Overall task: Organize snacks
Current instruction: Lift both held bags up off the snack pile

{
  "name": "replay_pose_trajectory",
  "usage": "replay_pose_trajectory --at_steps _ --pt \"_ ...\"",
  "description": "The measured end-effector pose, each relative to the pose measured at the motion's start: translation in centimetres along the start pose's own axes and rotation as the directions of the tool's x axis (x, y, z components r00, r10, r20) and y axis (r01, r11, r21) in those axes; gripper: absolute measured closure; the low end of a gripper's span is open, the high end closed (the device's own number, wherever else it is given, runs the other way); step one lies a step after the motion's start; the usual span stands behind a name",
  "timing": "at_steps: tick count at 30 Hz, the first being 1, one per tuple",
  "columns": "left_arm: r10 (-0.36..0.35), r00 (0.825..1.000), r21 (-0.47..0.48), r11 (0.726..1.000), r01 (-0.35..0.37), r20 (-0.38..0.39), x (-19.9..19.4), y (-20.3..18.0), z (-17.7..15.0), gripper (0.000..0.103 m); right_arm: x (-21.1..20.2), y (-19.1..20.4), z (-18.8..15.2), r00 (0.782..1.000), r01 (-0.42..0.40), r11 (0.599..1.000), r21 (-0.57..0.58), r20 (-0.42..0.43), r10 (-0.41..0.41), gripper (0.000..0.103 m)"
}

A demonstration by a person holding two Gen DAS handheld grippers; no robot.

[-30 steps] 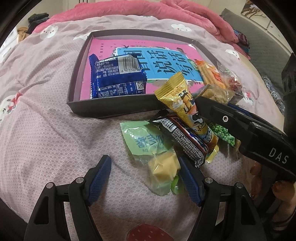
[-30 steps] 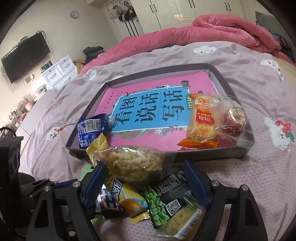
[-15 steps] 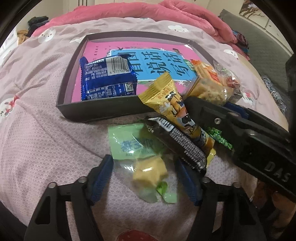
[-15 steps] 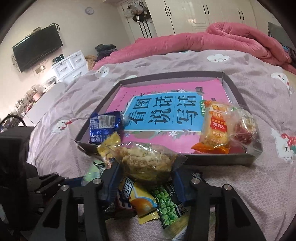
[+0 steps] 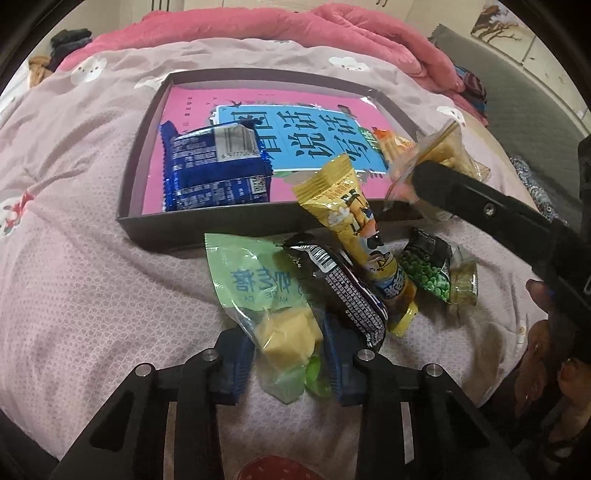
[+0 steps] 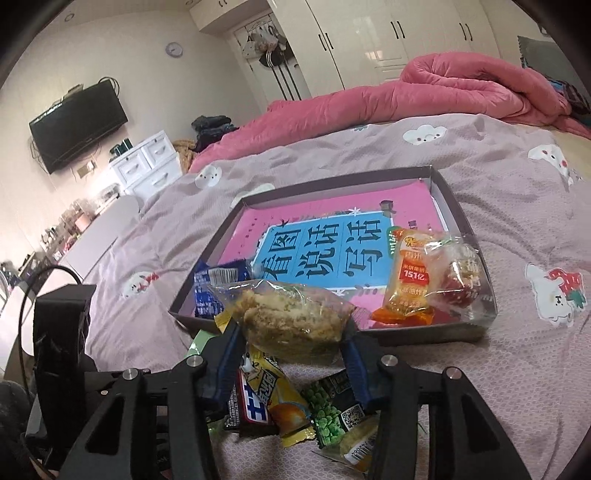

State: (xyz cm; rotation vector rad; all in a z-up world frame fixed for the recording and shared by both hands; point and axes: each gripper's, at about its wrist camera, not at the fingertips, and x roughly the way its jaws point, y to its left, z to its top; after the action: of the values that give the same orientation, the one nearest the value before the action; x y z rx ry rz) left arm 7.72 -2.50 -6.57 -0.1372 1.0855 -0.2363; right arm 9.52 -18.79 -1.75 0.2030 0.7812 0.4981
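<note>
Place: a home bedroom, lived in.
Bed: we're right over it, mauve bedspread point(image 6: 424, 173) printed with little cloud faces, filling the view from 3 to 9 o'clock.
Quilt: a bulky pink quilt point(image 6: 424, 92) bunched up at 1 o'clock.
Wardrobe: tall white wardrobe doors point(image 6: 388, 33) across the far wall at 12 o'clock.
Screen: a flat television point(image 6: 77, 123) on the wall at 10 o'clock.
Drawers: a white drawer unit point(image 6: 147, 162) under it.
Clock: a small round wall clock point(image 6: 173, 49) at 11 o'clock.
</note>
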Motion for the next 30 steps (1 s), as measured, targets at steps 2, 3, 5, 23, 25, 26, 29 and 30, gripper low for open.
replay_pose_trajectory --at_steps 2,3,5,23,25,26,29,30 --pt "0.002 1.000 -0.010 1.000 -0.002 -0.002 -0.4 0.4 -0.2 0.069 -0.2 0.0 0.1 1.000 -0.002 1.000 0.001 0.006 0.002 0.053" --pt "0.001 1.000 -0.020 1.000 -0.001 -0.002 -0.6 0.6 -0.2 0.069 -0.3 0.0 0.1 1.000 -0.002 1.000 0.001 0.008 0.002 0.053" --pt "0.006 1.000 -0.038 0.999 -0.006 0.000 -1.0 1.1 -0.2 0.069 -0.5 0.0 0.1 1.000 -0.006 1.000 0.003 0.012 0.006 0.053" --pt "0.057 0.988 -0.090 0.995 -0.045 0.142 -5.7 2.7 1.0 0.069 -2.1 -0.1 0.6 0.998 -0.011 1.000 0.008 0.062 0.011 0.053" --pt "0.053 0.987 -0.093 0.995 -0.039 0.153 -6.0 2.8 1.1 0.069 -2.3 -0.1 0.6 0.998 -0.007 1.000 0.011 0.068 0.007 0.053" --pt "0.052 0.986 -0.095 0.995 -0.037 0.158 -6.1 2.8 1.2 0.069 -2.4 -0.2 0.7 0.998 -0.006 1.000 0.013 0.070 0.005 0.053" --pt "0.045 0.985 -0.102 0.994 -0.028 0.169 -6.4 3.0 1.5 0.069 -2.5 -0.4 0.8 0.997 0.001 1.000 0.018 0.078 -0.002 0.053" --pt "0.044 0.984 -0.103 0.994 -0.026 0.173 -6.5 3.0 1.6 0.069 -2.6 -0.5 0.8 0.997 0.001 1.000 0.021 0.081 -0.003 0.053"
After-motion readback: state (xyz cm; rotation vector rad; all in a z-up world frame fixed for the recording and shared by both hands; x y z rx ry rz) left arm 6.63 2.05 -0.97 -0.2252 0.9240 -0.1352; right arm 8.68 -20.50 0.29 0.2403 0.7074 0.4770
